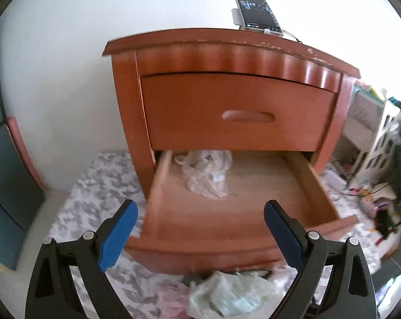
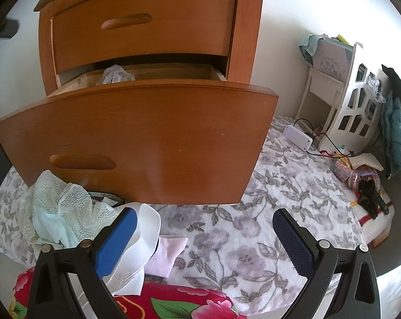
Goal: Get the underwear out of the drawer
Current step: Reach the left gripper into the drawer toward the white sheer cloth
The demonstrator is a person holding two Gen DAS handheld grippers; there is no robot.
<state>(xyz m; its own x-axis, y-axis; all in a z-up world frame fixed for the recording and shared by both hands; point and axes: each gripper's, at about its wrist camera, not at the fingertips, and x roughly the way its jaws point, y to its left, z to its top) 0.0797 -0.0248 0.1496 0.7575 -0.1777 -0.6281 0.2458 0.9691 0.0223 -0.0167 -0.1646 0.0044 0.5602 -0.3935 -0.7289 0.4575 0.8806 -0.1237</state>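
- Hovering in front of the wooden nightstand [image 1: 227, 85], left gripper [image 1: 200, 228] with its blue pads spread wide apart, nothing between them.
- Pointing down toward the pulled-out bottom drawer [image 1: 227, 186], tips just short of its front panel.
- Lying inside that drawer, toward the back left corner: one crumpled pale piece of underwear [image 1: 205, 172], white and slightly translucent, resting on the bare wooden floor of the drawer.
- Showing the same garment from the right wrist view as a small white bunch [image 2: 115, 75] peeking over the drawer's front edge, under the shut top drawer [image 2: 141, 24].
- Hanging lower and further out, right gripper [image 2: 205, 242], also spread wide and gripping nothing, above a floral sheet [image 2: 253, 226] spread on the floor.
- Piled on the sheet at the foot of the drawer front: a mint-green lace garment [image 2: 64, 204], a white fabric piece [image 2: 144, 228] partly behind the right gripper's left pad, and a pale pink folded piece [image 2: 168, 252] just beside it.
- Blurred in the left wrist view, the same heap [image 1: 227, 292] at the bottom, between the two fingers' arms.
- Lying under the right gripper near the bottom edge, a red flowered cloth [image 2: 173, 303].
- Standing on top of the nightstand, a phone [image 1: 259, 13] with its screen lit, cable trailing off to the right.
- Sitting to the right, well apart from the drawer: a white cut-out chair or rack [image 2: 354, 106], a white box [image 2: 298, 137] with a black cable, and scattered small toys.
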